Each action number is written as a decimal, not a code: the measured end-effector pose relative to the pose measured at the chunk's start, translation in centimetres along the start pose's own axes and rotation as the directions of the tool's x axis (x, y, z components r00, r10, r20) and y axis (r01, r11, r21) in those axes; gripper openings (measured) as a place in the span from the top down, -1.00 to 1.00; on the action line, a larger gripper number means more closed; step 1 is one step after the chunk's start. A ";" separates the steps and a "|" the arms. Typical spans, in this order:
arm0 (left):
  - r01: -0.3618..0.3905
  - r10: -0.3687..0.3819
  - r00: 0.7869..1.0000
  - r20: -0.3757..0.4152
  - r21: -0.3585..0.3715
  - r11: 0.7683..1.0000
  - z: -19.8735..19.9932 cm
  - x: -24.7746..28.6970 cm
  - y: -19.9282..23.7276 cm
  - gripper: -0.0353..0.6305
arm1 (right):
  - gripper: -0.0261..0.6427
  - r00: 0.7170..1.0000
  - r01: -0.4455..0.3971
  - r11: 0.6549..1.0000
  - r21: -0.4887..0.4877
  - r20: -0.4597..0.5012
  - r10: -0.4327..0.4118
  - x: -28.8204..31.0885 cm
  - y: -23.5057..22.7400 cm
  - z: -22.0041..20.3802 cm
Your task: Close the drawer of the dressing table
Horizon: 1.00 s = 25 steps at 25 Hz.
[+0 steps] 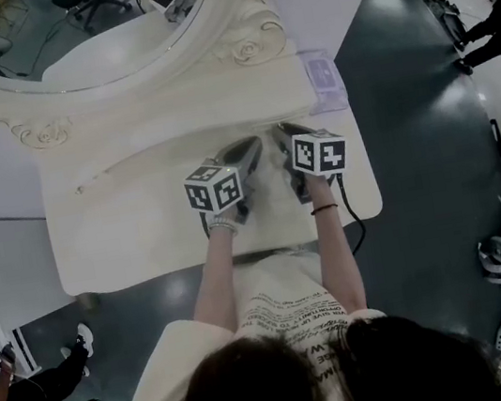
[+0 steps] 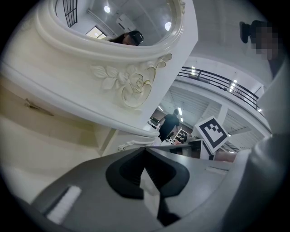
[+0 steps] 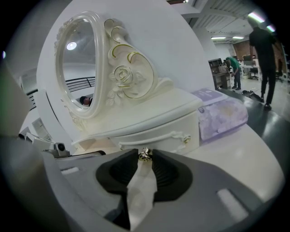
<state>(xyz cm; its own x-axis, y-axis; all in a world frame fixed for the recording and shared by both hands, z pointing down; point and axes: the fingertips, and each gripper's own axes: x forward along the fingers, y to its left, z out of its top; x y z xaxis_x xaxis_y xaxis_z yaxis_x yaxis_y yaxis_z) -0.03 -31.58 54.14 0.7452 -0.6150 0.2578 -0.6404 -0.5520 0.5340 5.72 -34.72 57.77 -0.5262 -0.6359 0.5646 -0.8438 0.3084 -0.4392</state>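
The cream dressing table [image 1: 123, 235] carries an oval mirror [image 1: 60, 27] above a low drawer unit [image 3: 158, 133] with carved trim. In the right gripper view a small gold drawer knob [image 3: 145, 154] sits pinched between the tips of my right gripper [image 3: 145, 157], which is shut on it. The drawer front behind the knob is mostly hidden by the jaws. In the head view the right gripper [image 1: 282, 132] and left gripper [image 1: 251, 147] lie side by side on the tabletop, both pointing at the unit. The left gripper [image 2: 145, 152] is shut, tips together, holding nothing.
A purple tissue pack [image 1: 323, 78] lies at the back right of the tabletop, right of the drawer unit [image 3: 224, 115]. A black cable [image 1: 357, 220] hangs over the front edge. People stand on the dark floor to the right [image 1: 487, 22] and at the lower left [image 1: 34, 383].
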 end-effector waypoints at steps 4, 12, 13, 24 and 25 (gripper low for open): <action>-0.004 0.004 1.000 0.005 -0.001 1.000 0.3 0.0 0.3 0.92 | 0.62 1.000 0.004 1.000 -0.001 0.004 -0.004 0.2 -0.1 0.2; -0.014 0.014 1.000 0.011 -0.005 1.000 0.6 -0.1 1.2 0.92 | 0.62 1.000 0.010 1.000 0.000 0.011 -0.010 0.9 -0.2 0.7; -0.014 0.014 1.000 0.012 -0.006 1.000 0.7 -0.1 1.3 0.92 | 0.62 1.000 0.011 1.000 0.000 0.011 -0.011 0.9 -0.3 0.8; -0.017 0.017 1.000 0.011 -0.006 1.000 0.9 -0.2 1.9 0.92 | 0.62 1.000 0.023 1.000 0.000 0.020 -0.023 1.3 -0.3 1.1; -0.017 0.017 1.000 0.010 -0.006 1.000 1.0 -0.2 1.9 0.92 | 0.62 0.999 0.024 1.000 0.000 0.021 -0.024 1.3 -0.3 1.2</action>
<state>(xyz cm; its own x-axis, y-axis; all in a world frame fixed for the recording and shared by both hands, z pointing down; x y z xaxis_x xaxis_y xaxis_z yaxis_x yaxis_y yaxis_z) -1.58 -33.04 54.33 0.7323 -0.6298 0.2589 -0.6518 -0.5384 0.5341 5.41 -36.48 57.82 -0.5034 -0.6578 0.5602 -0.8562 0.2928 -0.4256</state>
